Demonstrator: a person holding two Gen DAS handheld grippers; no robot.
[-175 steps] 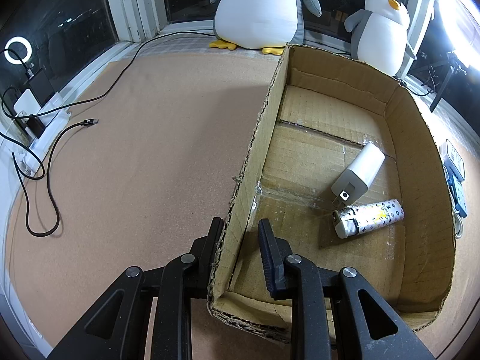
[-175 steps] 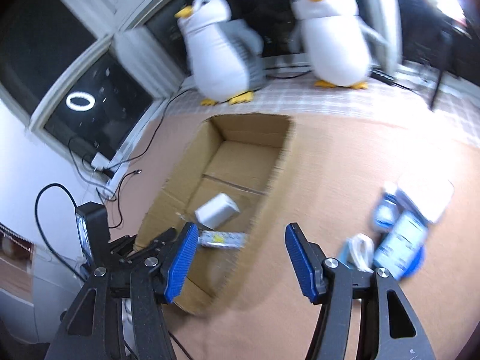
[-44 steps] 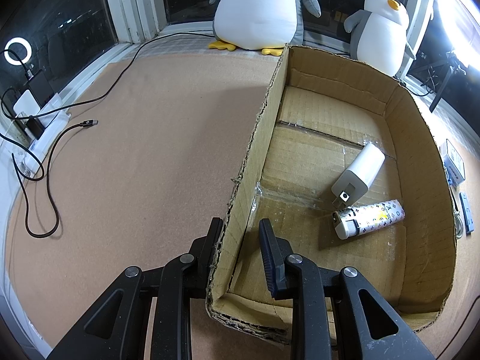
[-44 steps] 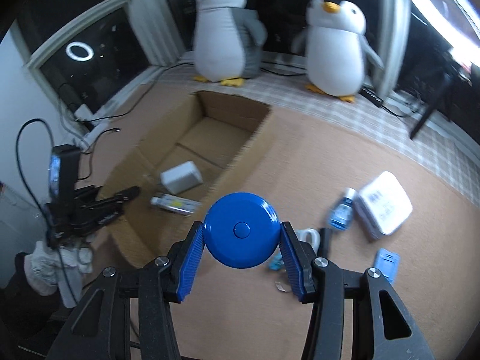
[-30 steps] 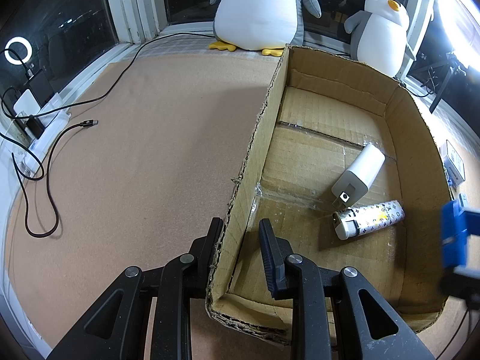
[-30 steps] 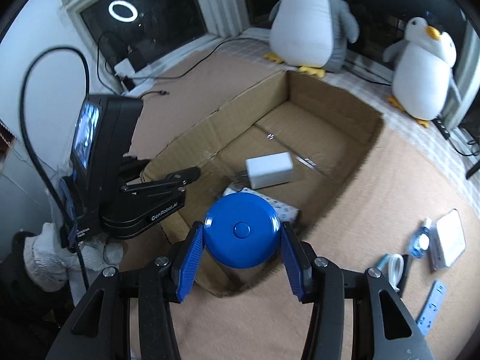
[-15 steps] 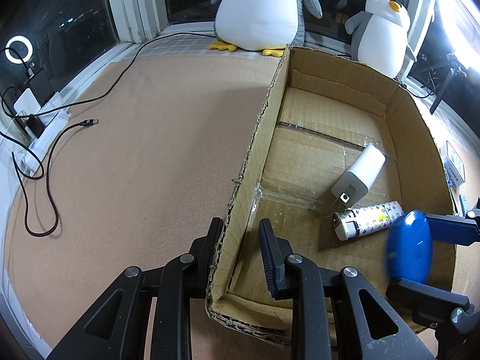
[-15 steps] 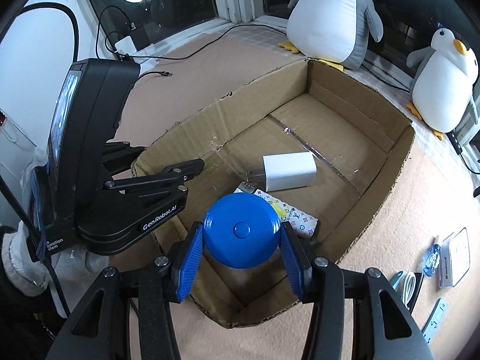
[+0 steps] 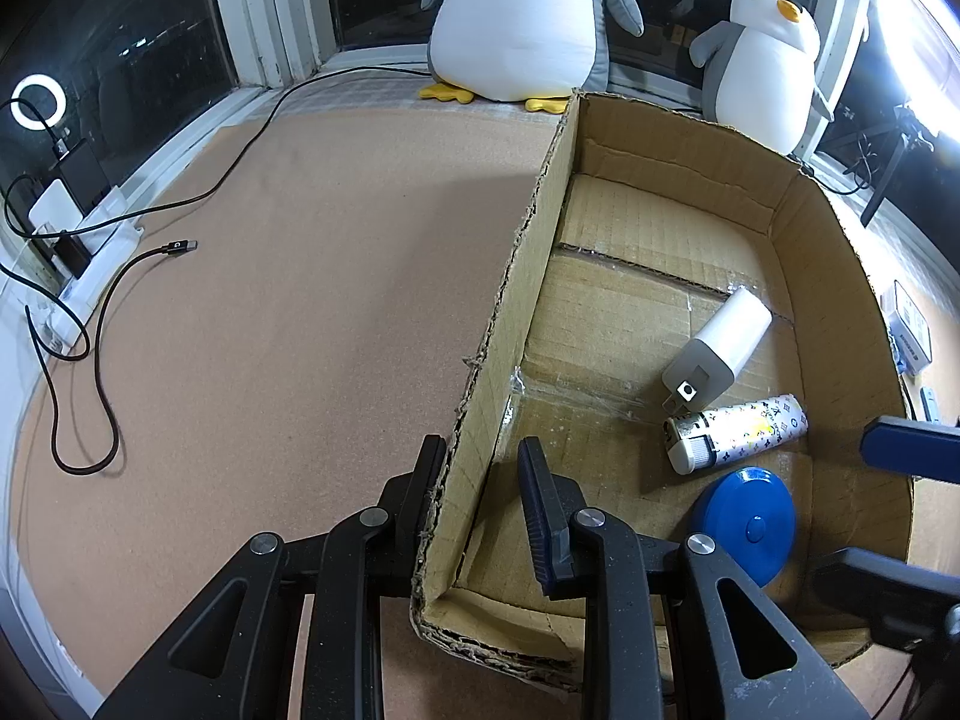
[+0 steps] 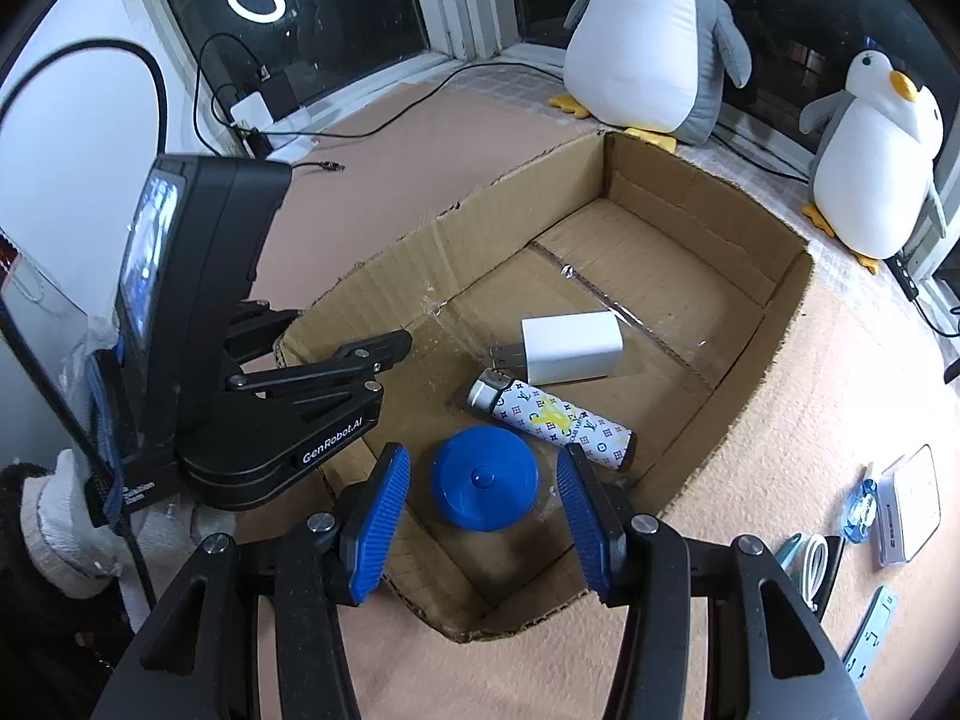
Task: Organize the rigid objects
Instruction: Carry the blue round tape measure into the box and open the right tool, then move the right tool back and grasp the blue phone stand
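Observation:
An open cardboard box (image 9: pixel 828 198) (image 10: pixel 798 276) lies on the brown floor. Inside are a white charger (image 9: pixel 720 342) (image 10: pixel 570 345), a patterned lighter (image 9: pixel 738 432) (image 10: pixel 558 420) and a round blue disc (image 9: pixel 744 522) (image 10: pixel 485 477). The disc rests flat on the box floor near the front corner. My right gripper (image 10: pixel 483 462) (image 9: pixel 888 510) hovers open above the disc, touching nothing. My left gripper (image 9: pixel 480 468) (image 10: pixel 348 330) straddles the box's left wall, one finger outside and one inside, shut on the wall.
Two plush penguins (image 9: pixel 522 18) (image 9: pixel 762 54) stand behind the box by the window. Black cables (image 9: pixel 78 360) and a power strip (image 9: pixel 60 222) lie at the left. Right of the box lie a white packet (image 10: pixel 906 504), a small blue bottle (image 10: pixel 858 507), a coiled cable (image 10: pixel 810 558) and a blue card (image 10: pixel 870 630).
My right gripper carried the blue disc over the box, then opened; the disc now lies on the box floor. The left gripper has stayed on the box wall.

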